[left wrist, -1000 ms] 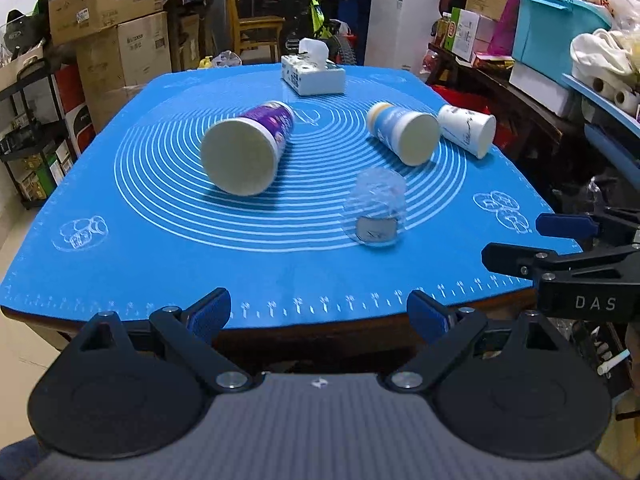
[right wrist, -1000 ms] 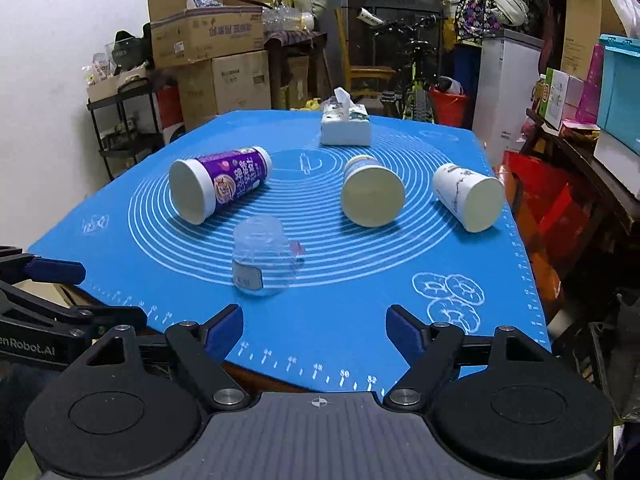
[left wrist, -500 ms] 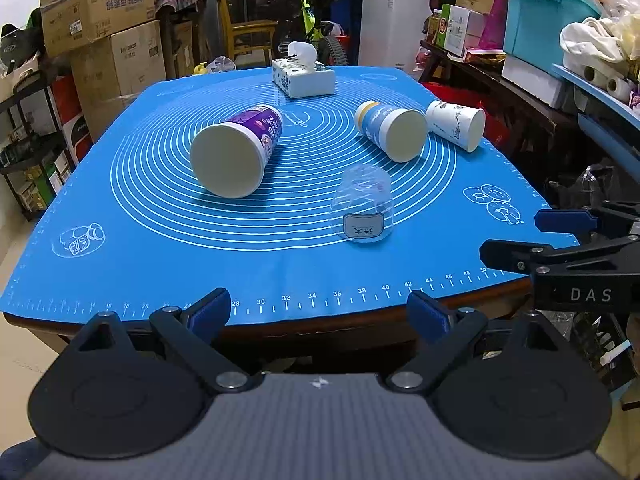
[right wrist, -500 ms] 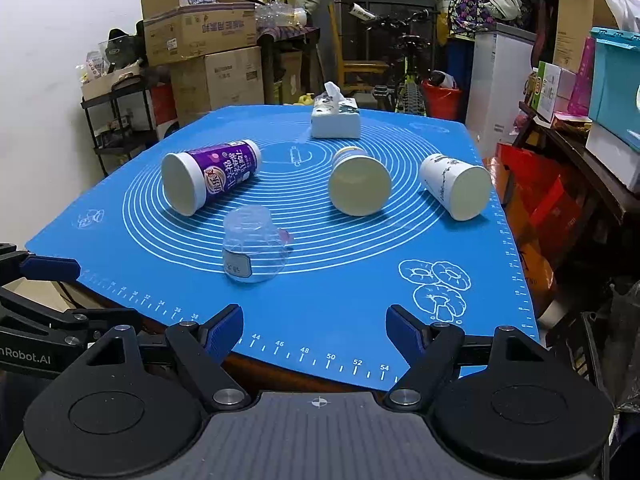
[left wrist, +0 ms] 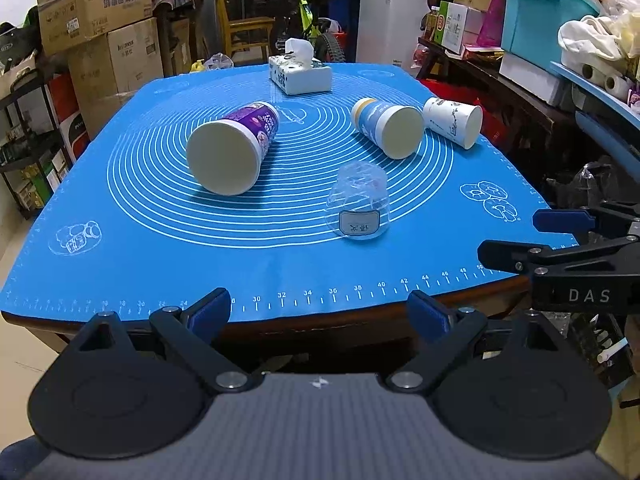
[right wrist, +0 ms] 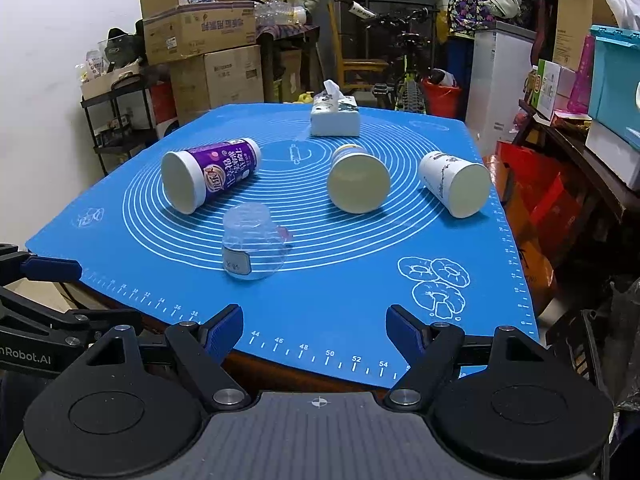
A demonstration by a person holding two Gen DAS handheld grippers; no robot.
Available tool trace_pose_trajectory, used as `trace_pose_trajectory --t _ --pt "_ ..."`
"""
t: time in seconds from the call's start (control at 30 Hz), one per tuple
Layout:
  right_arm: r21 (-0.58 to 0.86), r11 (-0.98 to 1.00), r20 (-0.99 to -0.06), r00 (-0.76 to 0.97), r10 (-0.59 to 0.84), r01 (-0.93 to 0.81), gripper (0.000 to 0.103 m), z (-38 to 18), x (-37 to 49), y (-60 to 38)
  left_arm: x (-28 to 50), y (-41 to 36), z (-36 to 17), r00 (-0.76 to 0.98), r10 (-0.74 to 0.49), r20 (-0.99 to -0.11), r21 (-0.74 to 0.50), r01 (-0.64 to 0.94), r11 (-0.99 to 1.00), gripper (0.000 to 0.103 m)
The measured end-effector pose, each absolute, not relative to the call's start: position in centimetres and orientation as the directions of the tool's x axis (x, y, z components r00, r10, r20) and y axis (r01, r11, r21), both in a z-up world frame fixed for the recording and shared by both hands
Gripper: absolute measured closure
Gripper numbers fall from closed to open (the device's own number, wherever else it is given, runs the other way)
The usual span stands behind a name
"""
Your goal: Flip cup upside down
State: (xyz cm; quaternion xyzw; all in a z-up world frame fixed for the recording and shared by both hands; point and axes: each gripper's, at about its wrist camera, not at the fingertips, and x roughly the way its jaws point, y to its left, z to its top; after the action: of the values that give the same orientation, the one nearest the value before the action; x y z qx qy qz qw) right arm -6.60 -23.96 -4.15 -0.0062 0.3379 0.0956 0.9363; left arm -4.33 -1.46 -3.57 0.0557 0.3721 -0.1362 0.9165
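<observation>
A clear plastic cup (left wrist: 359, 201) with a white label stands mouth down on the blue mat (left wrist: 160, 240); it also shows in the right wrist view (right wrist: 252, 242). A purple cup (left wrist: 232, 147) (right wrist: 208, 174), a blue and white cup (left wrist: 387, 127) (right wrist: 358, 179) and a white cup (left wrist: 454, 121) (right wrist: 456, 182) lie on their sides behind it. My left gripper (left wrist: 320, 310) is open and empty, off the table's near edge. My right gripper (right wrist: 314, 328) is open and empty at the near edge, to the right of the left one.
A tissue box (left wrist: 300, 74) (right wrist: 335, 118) stands at the mat's far end. Cardboard boxes (left wrist: 92, 8) and a shelf are to the left. A cluttered shelf with a teal bin (left wrist: 548, 16) runs along the right. The right gripper shows in the left wrist view (left wrist: 560, 248).
Both grippers have drawn back from the table and away from the cups, so the mat's near edge shows more. The cups have not moved. Both grippers stay open.
</observation>
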Motion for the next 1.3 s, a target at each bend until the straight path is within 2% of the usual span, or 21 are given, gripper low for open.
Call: trace_pose_trajectory --t 1.3 --pt "0.063 0.983 -0.639 0.750 0.174 -0.174 0.021 -4.34 -6.77 -24.68 -4.22 -2.05 -3.69 0.685 -0.200 -0.700 0.020 0.299 0.954 0.009"
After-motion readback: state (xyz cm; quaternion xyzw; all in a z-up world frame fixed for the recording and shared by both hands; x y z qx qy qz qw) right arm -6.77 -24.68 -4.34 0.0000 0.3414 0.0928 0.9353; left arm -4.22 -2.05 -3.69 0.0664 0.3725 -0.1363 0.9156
